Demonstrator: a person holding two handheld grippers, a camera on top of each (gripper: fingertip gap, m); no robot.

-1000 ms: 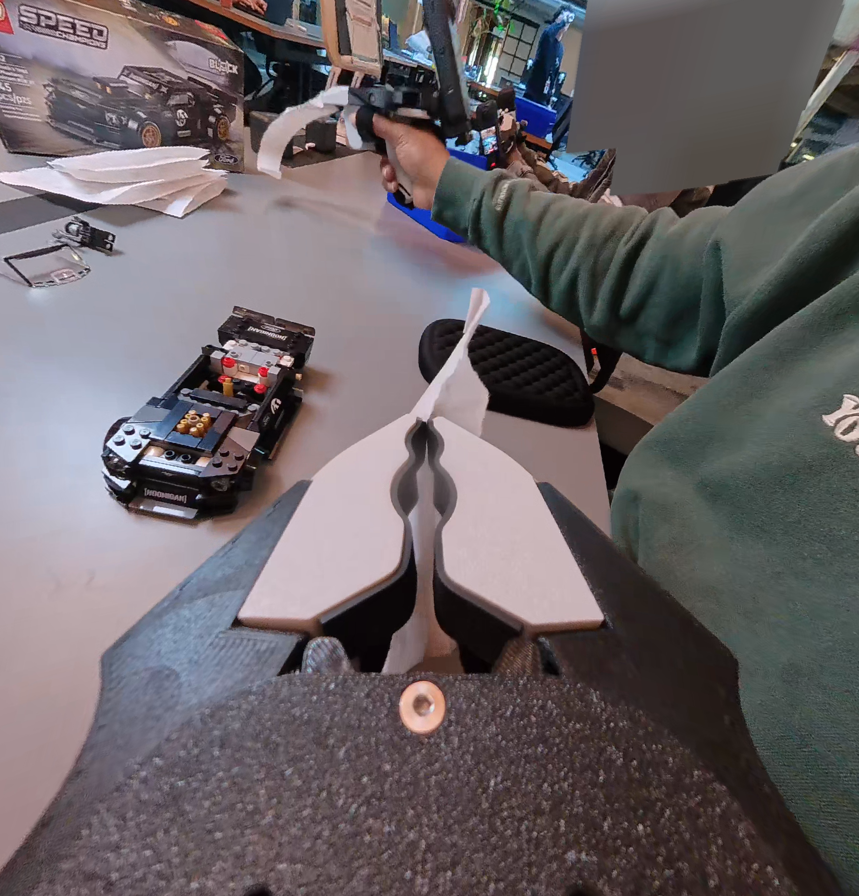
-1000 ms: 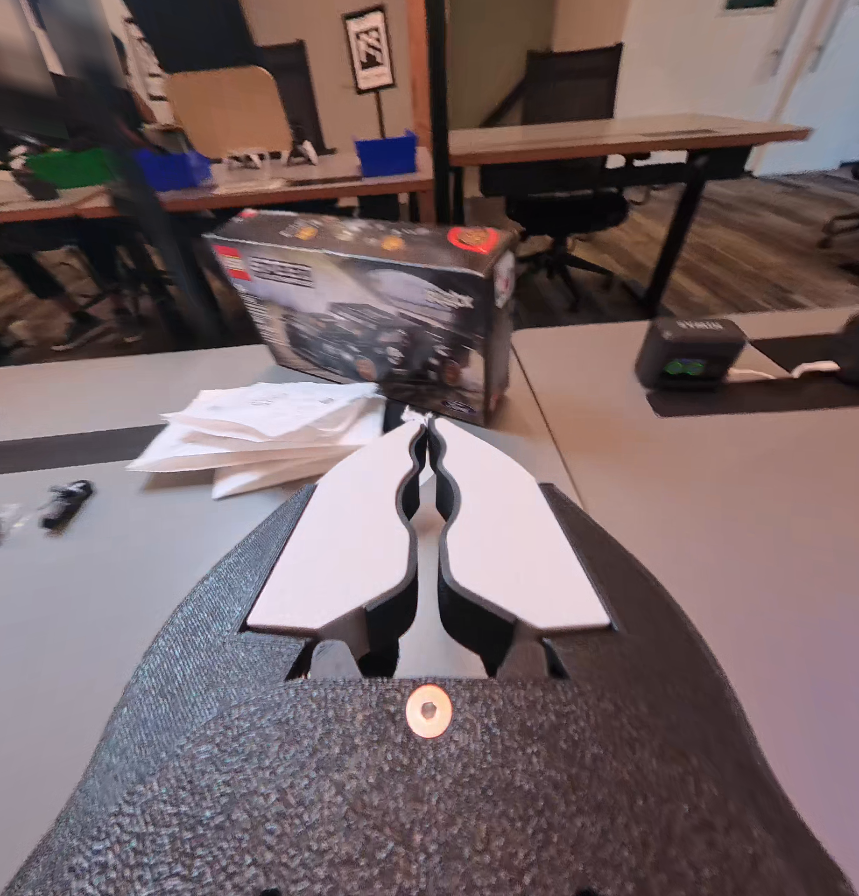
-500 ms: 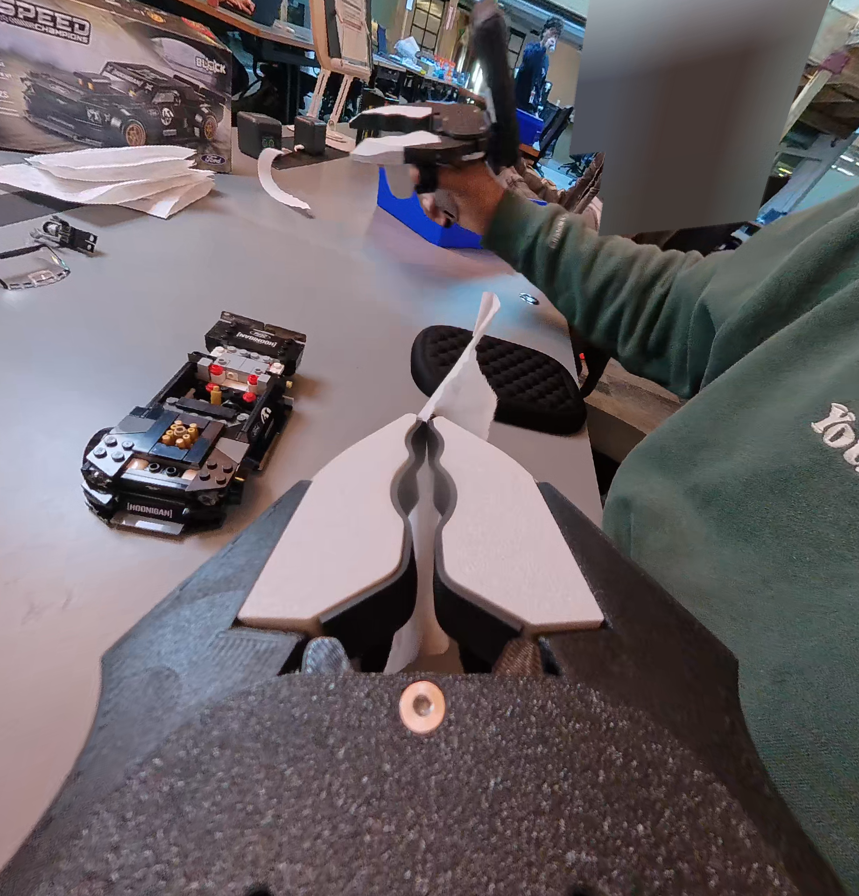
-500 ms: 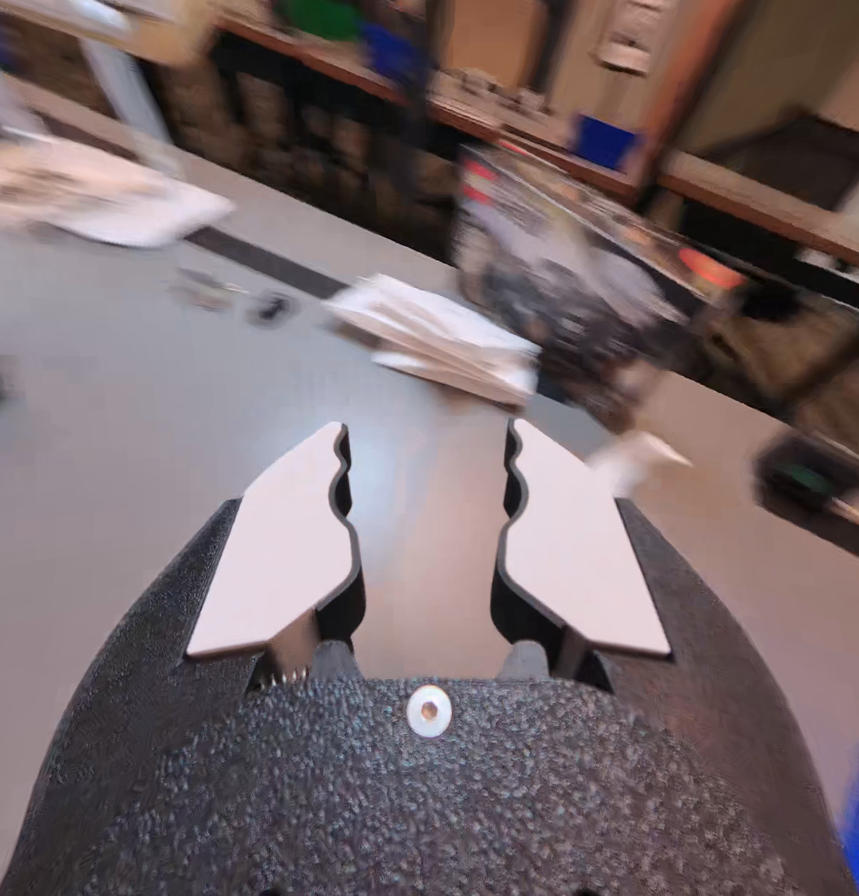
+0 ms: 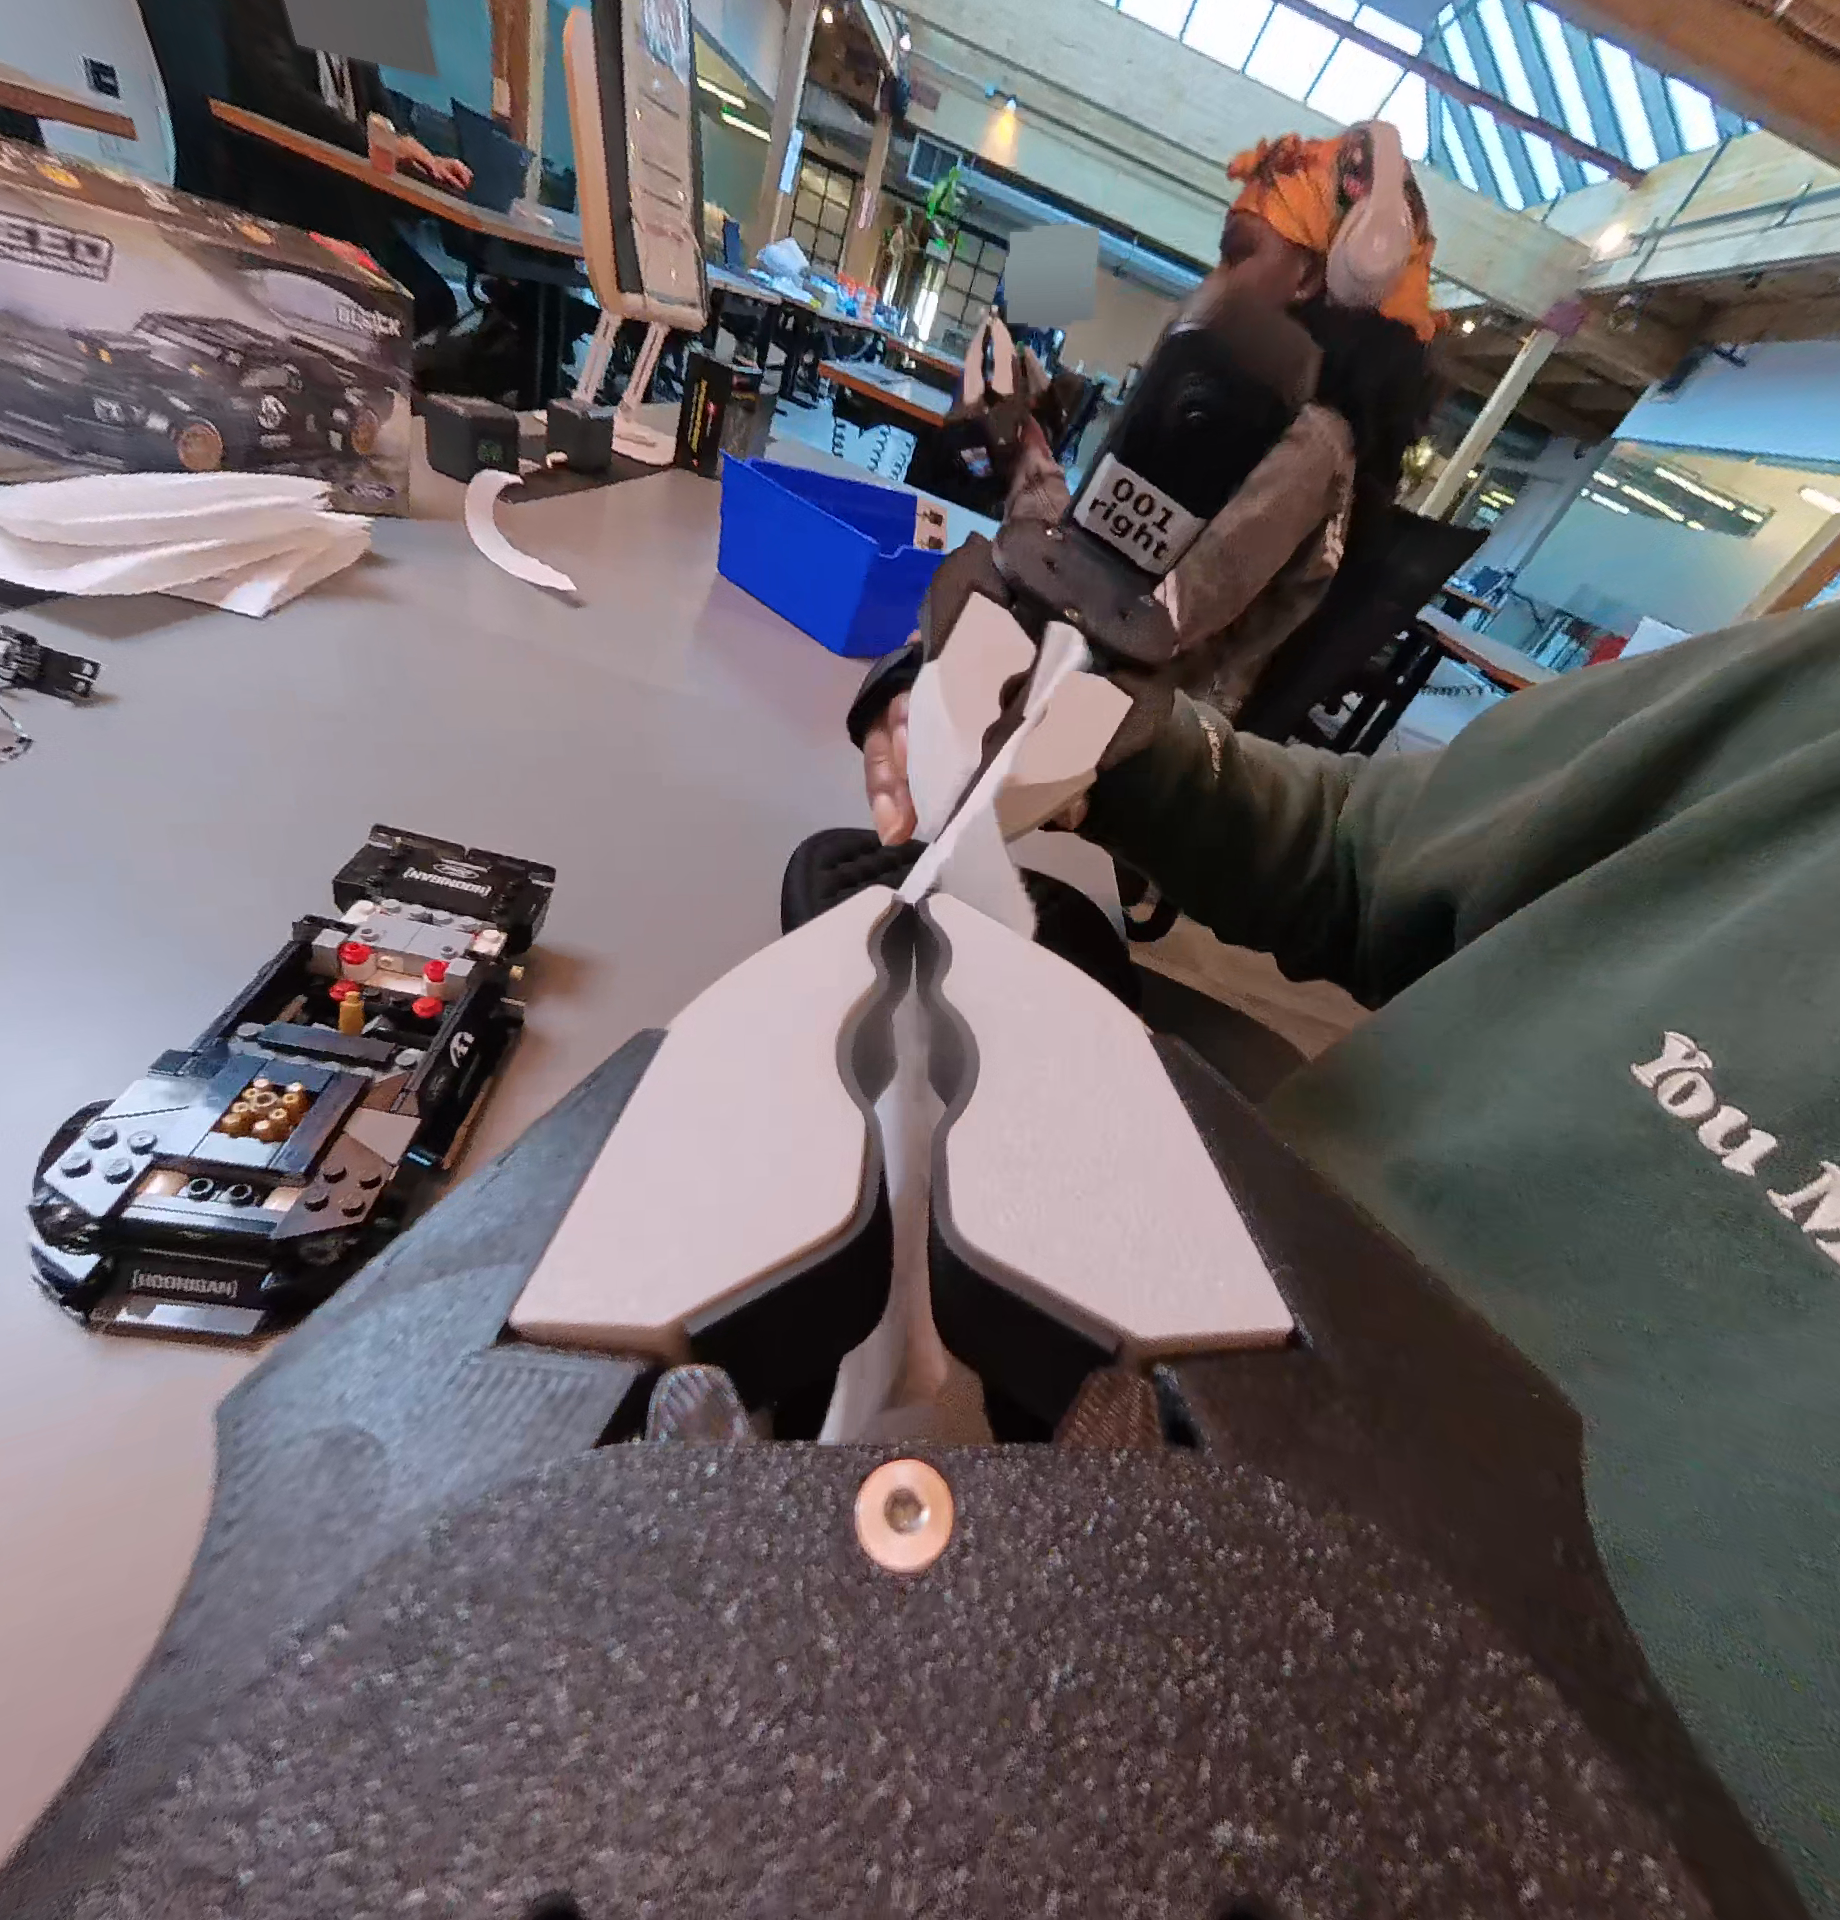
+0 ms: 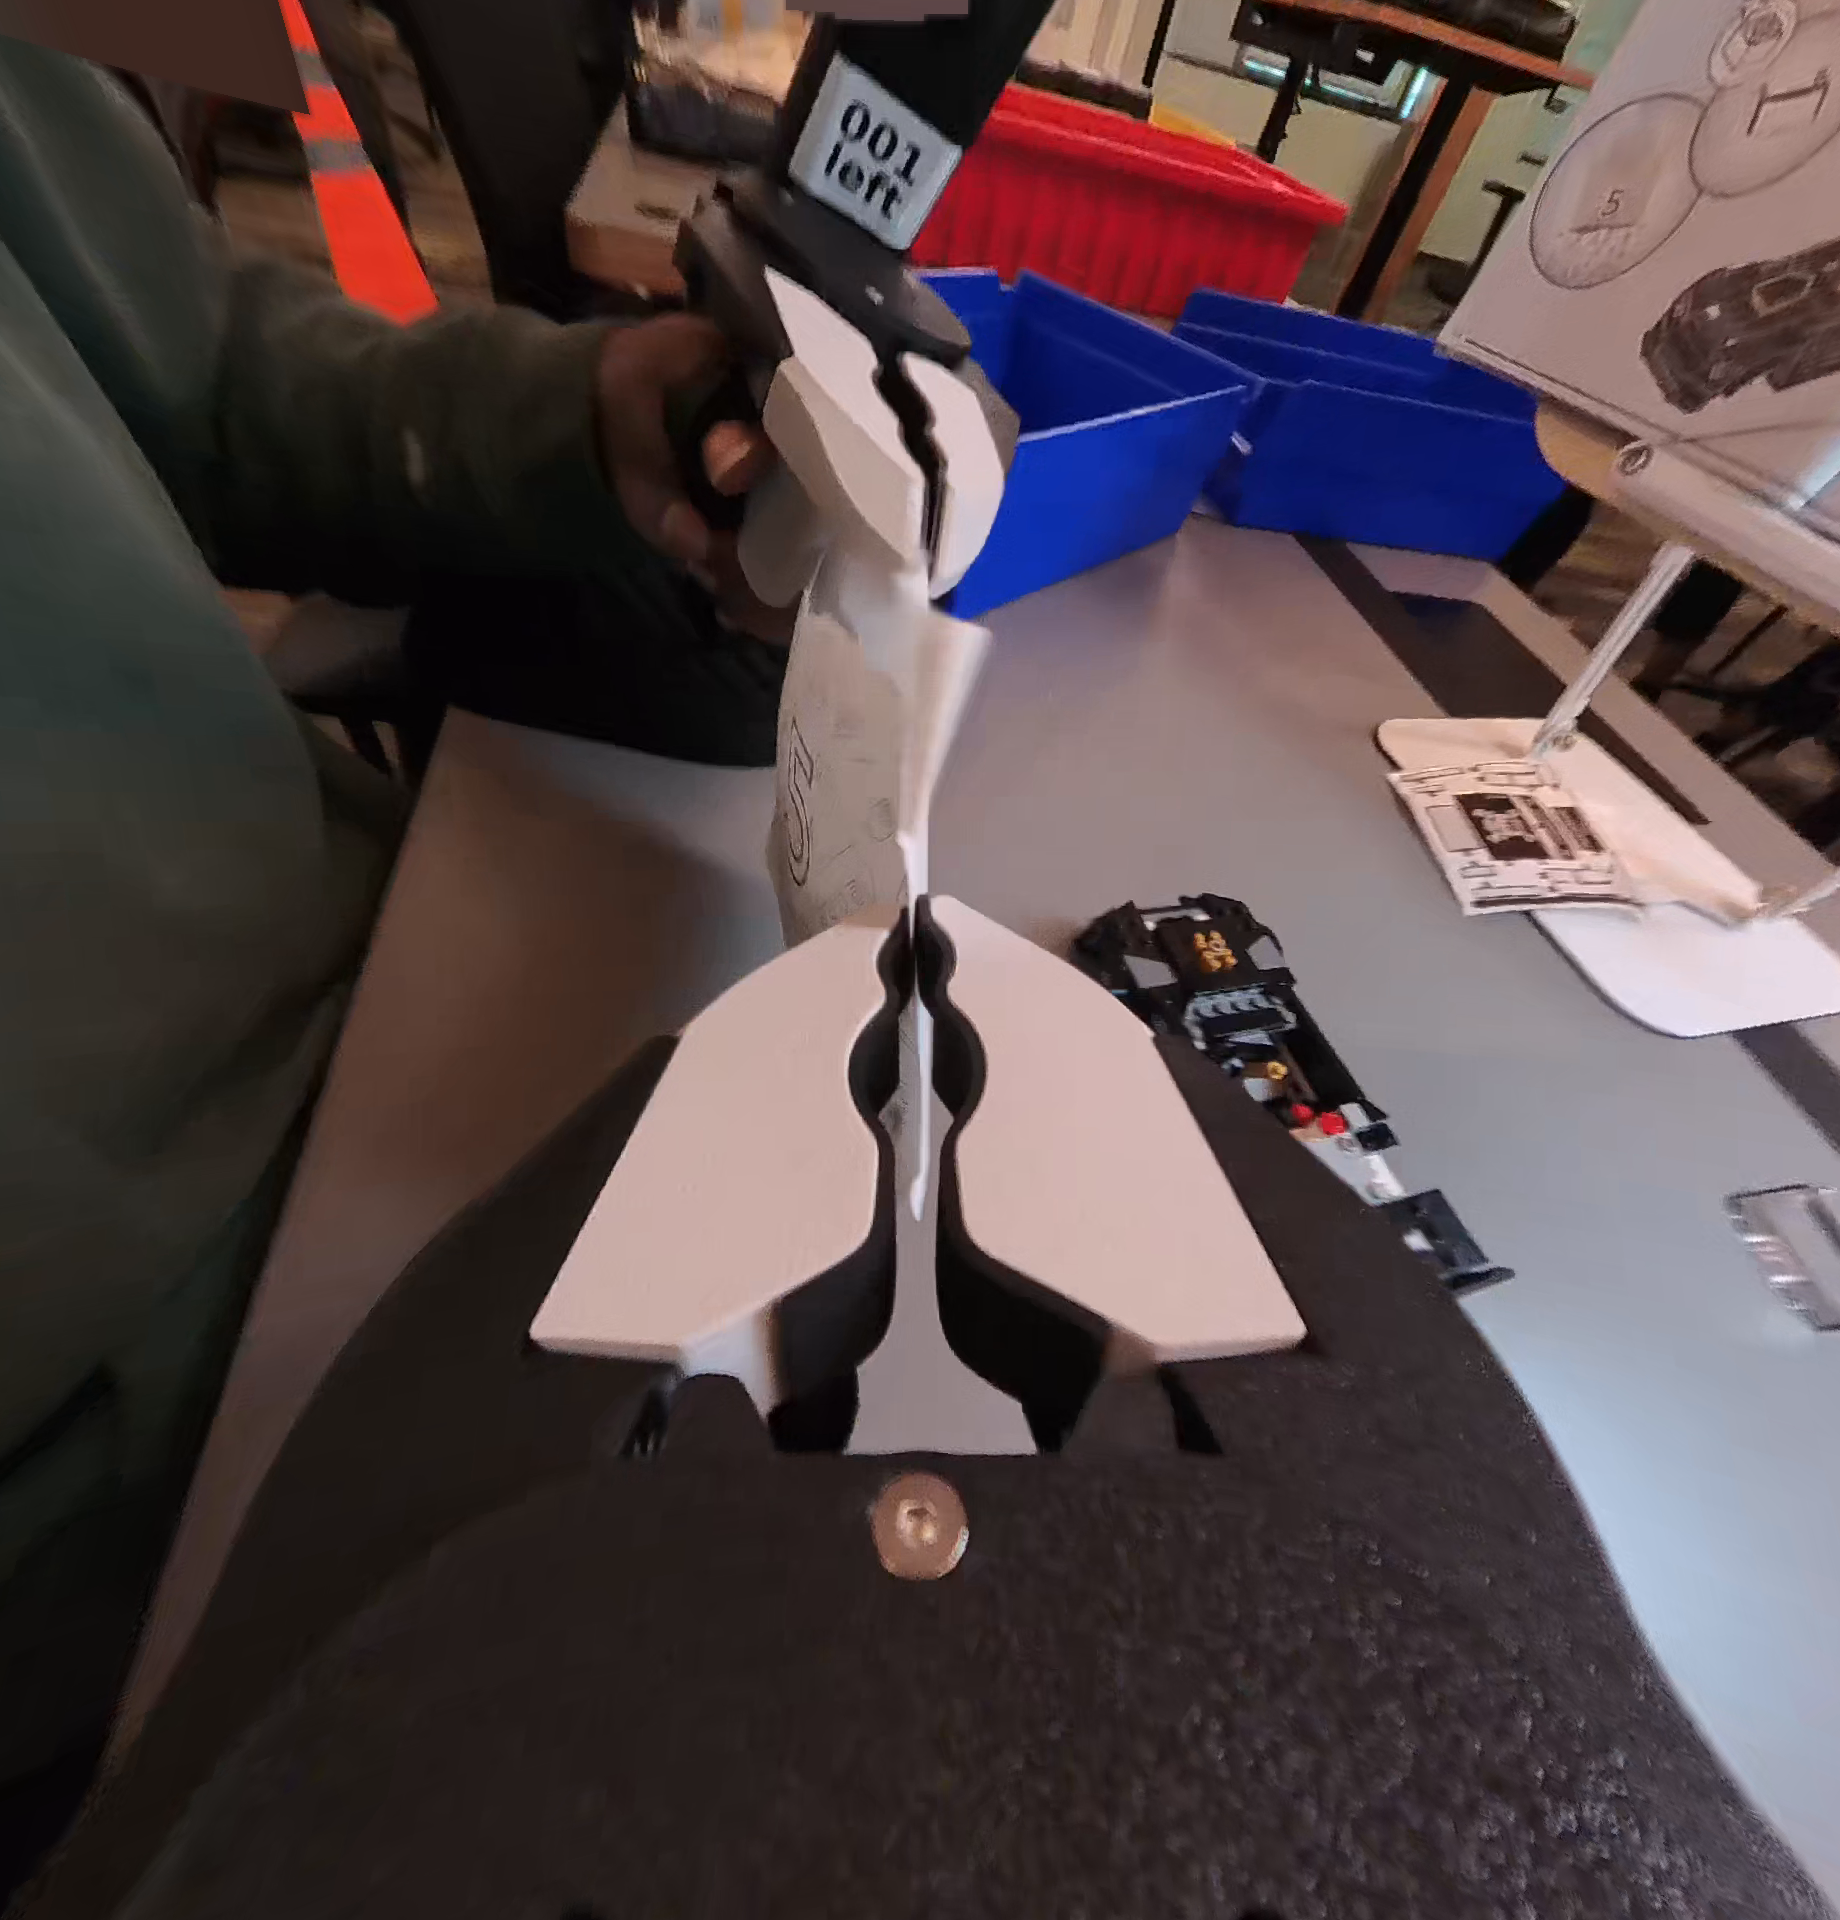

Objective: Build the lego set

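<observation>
Presently we find both tools clamped on one white paper parts bag (image 6: 874, 748), held in the air above the near edge of the grey table (image 5: 583, 707). The left gripper (image 5: 908, 909) has its fingers pressed together with the bag's paper running down between them; the right gripper (image 6: 914, 914) pinches the same bag's opposite corner, its jaws likewise closed on the paper. We judge the step to be tearing the bag open. The half-built black car (image 5: 282, 1081) sits on the table to the left gripper's side, well apart from the bag, and a torn paper strip (image 5: 505, 530) lies farther back near the set's box (image 5: 168, 343).

Risks noted:
- A sudden rip could fling loose pieces over the table edge, since the bag hangs close to it.
- The right grip holds only a thin corner; it may slip or tear off without opening the bag.
- The right wrist view is blurred, so we cannot confirm how much paper that grip holds.
</observation>
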